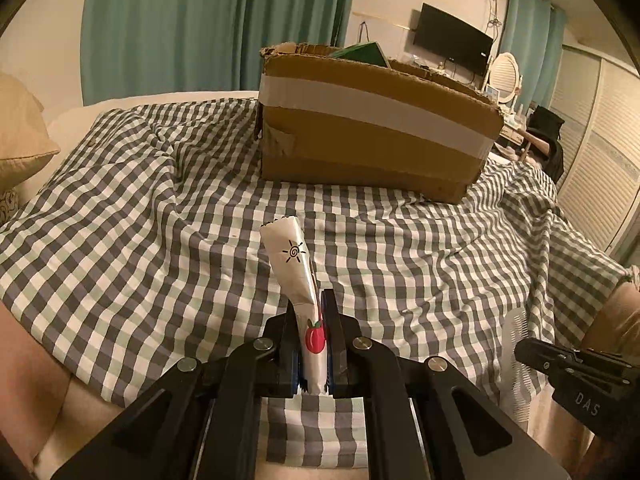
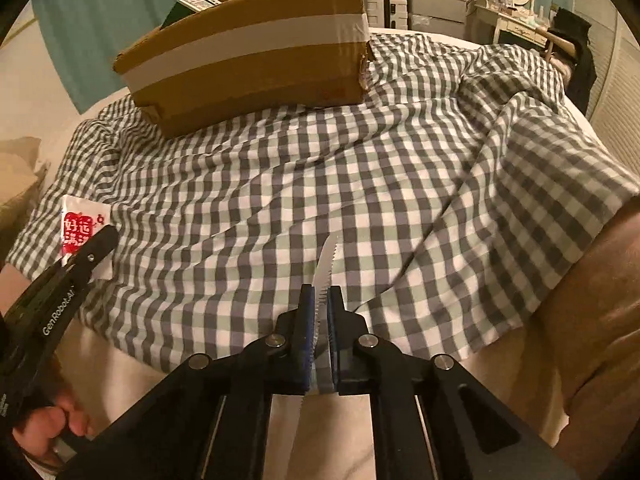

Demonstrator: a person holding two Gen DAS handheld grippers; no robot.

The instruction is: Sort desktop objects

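My left gripper (image 1: 312, 300) is shut on a white snack packet (image 1: 294, 264) with a sun drawing and a red apple, held upright above the checked cloth. The packet's other face with red print shows in the right wrist view (image 2: 82, 224), beside the left gripper (image 2: 96, 248). My right gripper (image 2: 320, 292) is shut on a thin silvery packet with a serrated edge (image 2: 326, 268), seen edge-on. A taped cardboard box (image 1: 372, 128) stands open on the cloth farther back; it also shows in the right wrist view (image 2: 256, 52). A green item (image 1: 364, 54) sticks out of it.
A grey, green and white checked cloth (image 1: 160, 220) covers the bed. A pillow (image 1: 20, 136) lies at the left edge. Teal curtains (image 1: 200, 20), a wall TV (image 1: 452, 38), a dressing table (image 2: 516, 20) and louvred doors (image 1: 600, 140) stand beyond the bed.
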